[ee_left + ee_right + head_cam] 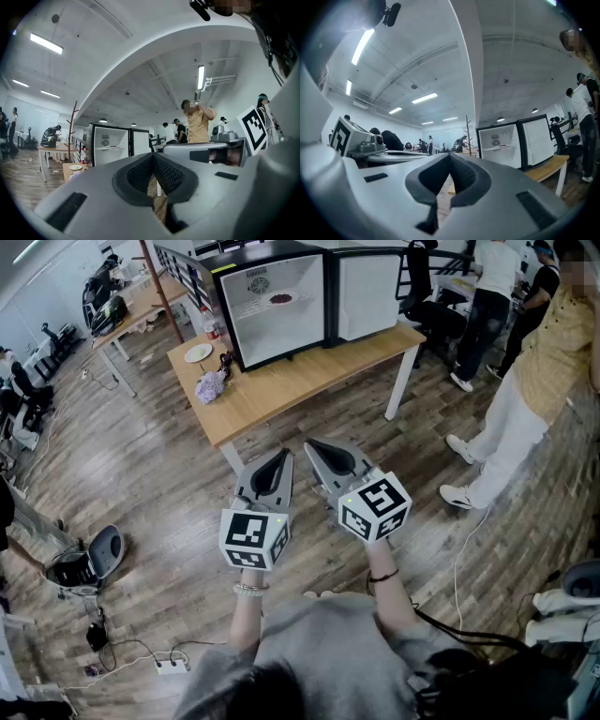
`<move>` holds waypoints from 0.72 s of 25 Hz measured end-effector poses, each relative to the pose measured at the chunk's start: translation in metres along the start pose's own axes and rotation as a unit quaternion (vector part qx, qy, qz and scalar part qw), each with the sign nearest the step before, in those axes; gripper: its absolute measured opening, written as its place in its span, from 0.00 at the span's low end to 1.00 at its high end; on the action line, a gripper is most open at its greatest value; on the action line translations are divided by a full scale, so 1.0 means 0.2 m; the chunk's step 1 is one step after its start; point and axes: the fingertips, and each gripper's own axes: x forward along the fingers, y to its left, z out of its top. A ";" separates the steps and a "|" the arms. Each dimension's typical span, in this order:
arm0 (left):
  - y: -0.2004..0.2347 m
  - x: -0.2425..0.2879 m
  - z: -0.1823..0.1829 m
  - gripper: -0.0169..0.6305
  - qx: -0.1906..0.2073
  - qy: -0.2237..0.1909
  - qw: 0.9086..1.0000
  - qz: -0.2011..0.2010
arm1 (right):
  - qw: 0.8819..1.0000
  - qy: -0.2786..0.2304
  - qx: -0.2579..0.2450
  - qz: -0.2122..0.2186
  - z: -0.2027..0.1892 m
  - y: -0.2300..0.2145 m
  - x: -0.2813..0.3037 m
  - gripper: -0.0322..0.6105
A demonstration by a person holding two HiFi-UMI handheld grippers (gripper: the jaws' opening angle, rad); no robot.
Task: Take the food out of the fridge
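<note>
Fridge left open on worktop, well ahead, food exposed on shelf. Left hand-held gripper and right hand-held gripper held level toward it, clenched, empty; reach not yet begun.

Open fridge on the table, food inside on its shelf

The fridge is a small black-cased box with a white interior, standing upright towards the far edge of a light wooden table; its open side faces the camera; its door is swung wide open to the right, its white inner face showing, hinged just beside the cavity; a round grey fitting sits high on the white back wall; a thin white shelf crosses the upper part of the cavity; the food is a small dark reddish patch lying on that shelf, right of centre, too small to tell its kind.
</note>
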 end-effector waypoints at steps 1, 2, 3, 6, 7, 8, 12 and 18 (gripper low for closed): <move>0.00 0.00 0.00 0.04 0.000 0.000 1.000 0.000 | 1.000 0.000 0.001 0.000 0.00 0.00 0.00 0.06; 0.00 0.01 0.00 0.04 0.000 0.000 1.000 0.001 | 1.000 -0.001 0.001 -0.001 0.00 -0.01 0.00 0.06; 0.01 0.01 -0.01 0.04 0.000 0.001 1.000 0.001 | 1.000 -0.001 0.002 -0.001 0.00 -0.01 0.00 0.06; 0.01 0.01 -0.01 0.04 -0.001 0.002 1.000 0.001 | 1.000 0.000 0.002 -0.003 0.00 -0.02 0.00 0.06; 0.00 0.01 -0.01 0.04 -0.001 0.003 1.000 0.002 | 1.000 0.001 0.002 -0.003 0.00 -0.02 0.00 0.06; 0.00 0.01 -0.01 0.04 -0.001 0.003 1.000 0.002 | 1.000 0.001 0.002 -0.004 0.00 -0.03 0.00 0.06; 0.01 0.01 -0.02 0.04 0.000 0.004 1.000 0.004 | 1.000 0.002 0.004 -0.007 -0.01 -0.04 0.00 0.06; 0.01 0.02 -0.02 0.04 0.001 0.004 1.000 0.010 | 1.000 -0.005 0.012 -0.003 -0.01 -0.05 0.00 0.06</move>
